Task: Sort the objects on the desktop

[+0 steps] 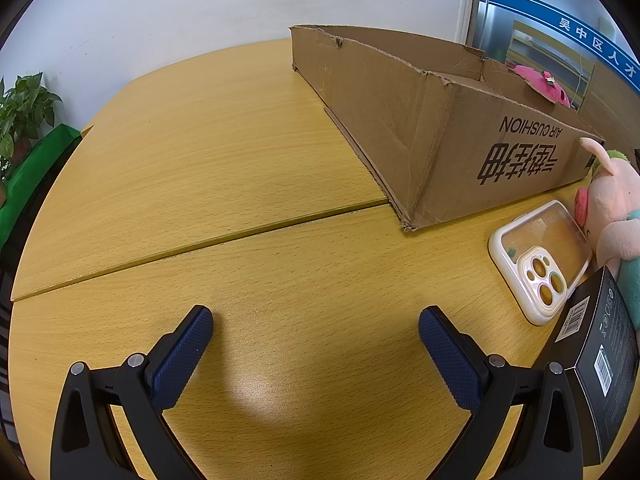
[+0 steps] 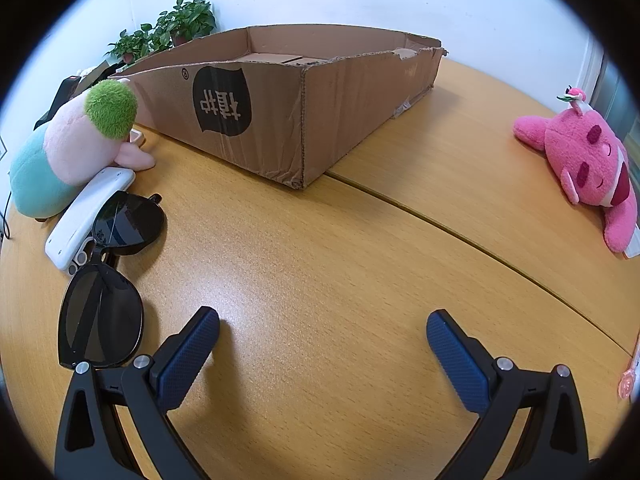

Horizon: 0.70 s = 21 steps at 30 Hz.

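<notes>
The left gripper (image 1: 316,330) stood with its blue-padded fingers (image 1: 182,356) spread wide apart, holding nothing and poised over bare wooden table (image 1: 240,160). Just beside its right finger sat a black box (image 1: 596,356) with barcode labels, and beyond that lay a white phone case (image 1: 540,260) with a clear back, face down, its camera cut-outs toward the gripper. A pale pink plush doll (image 1: 612,208) with a green tuft and teal body touched the far end of the case. Behind these stood a shallow, open cardboard box (image 1: 420,120) with torn rims and printed lettering on its side. The right gripper (image 2: 322,332) was likewise wide apart and empty above the tabletop. Close to its left finger lay a pair of black sunglasses (image 2: 108,276), folded, lenses dark, resting against a white oblong case (image 2: 86,216). The green-tufted doll lay on its side just past that case, near the front wall of the cardboard box. Well apart on the right side of the table lay a bright pink plush toy (image 2: 588,164), on its back. Potted plants (image 2: 168,28) stood against the white wall behind the box.
</notes>
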### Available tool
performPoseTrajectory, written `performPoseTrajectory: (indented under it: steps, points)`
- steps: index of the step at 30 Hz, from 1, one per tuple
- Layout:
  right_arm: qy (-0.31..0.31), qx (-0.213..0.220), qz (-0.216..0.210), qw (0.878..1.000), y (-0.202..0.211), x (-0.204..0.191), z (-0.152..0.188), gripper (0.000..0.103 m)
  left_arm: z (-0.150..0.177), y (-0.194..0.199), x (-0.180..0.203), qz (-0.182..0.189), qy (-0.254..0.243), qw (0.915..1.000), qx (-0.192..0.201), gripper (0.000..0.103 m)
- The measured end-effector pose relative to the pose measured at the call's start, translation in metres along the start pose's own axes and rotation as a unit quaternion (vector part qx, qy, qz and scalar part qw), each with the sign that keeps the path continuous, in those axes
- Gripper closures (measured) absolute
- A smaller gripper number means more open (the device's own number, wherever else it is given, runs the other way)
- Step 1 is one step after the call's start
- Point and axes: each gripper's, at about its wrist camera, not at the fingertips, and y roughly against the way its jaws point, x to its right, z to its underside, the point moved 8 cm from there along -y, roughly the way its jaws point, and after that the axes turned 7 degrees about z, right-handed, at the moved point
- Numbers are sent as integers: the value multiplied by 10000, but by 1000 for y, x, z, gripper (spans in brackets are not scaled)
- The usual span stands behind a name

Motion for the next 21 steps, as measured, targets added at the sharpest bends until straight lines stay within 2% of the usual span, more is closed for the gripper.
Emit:
performPoseTrajectory:
  steps: [14, 21]
  points:
    - [-81, -7, 63, 9999, 1, -2, 0, 0, 0, 0, 0, -1, 2, 10000, -1, 0]
    - [-417, -83, 353, 9985, 1, 2, 1, 1, 0, 0, 0, -1, 3, 10000, -1, 0]
